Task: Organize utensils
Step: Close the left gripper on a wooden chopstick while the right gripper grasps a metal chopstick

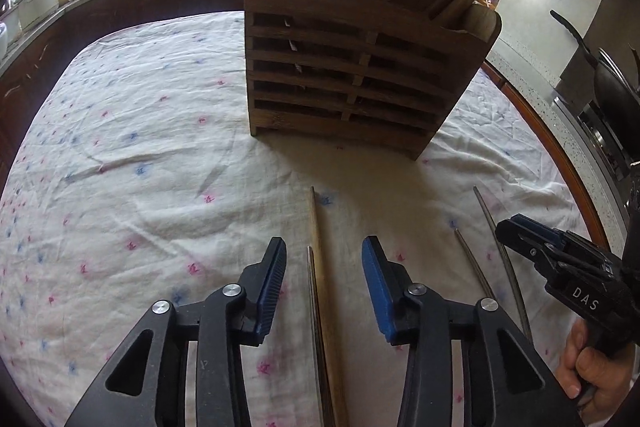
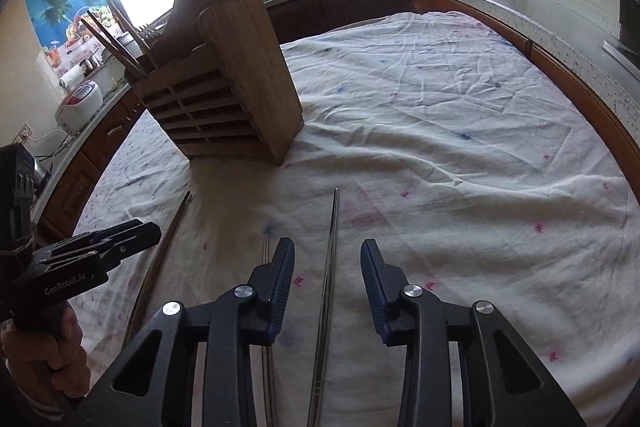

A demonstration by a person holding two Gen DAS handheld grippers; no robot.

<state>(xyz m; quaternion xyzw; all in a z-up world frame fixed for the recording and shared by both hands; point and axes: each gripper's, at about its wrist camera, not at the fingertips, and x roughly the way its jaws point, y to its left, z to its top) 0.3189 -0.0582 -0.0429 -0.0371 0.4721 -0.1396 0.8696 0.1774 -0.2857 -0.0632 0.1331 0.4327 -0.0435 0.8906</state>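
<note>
A wooden utensil holder (image 1: 360,75) stands upright on the floral tablecloth (image 1: 120,147), chopsticks leaning out of its top compartments. Both tools hang low and level over the cloth: the left gripper (image 1: 324,267) spread wide, empty, straddling a wooden chopstick (image 1: 320,267) with a metal one just beside. The right gripper (image 2: 328,267) is equally wide, gripping nothing, a metal chopstick (image 2: 331,259) lying between its fingers.

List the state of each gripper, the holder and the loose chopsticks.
Left gripper: open, straddling the wooden chopstick.
Right gripper: open, straddling a metal chopstick.
Holder: upright on the cloth, utensils inside.
Loose chopsticks: flat on the cloth.
</note>
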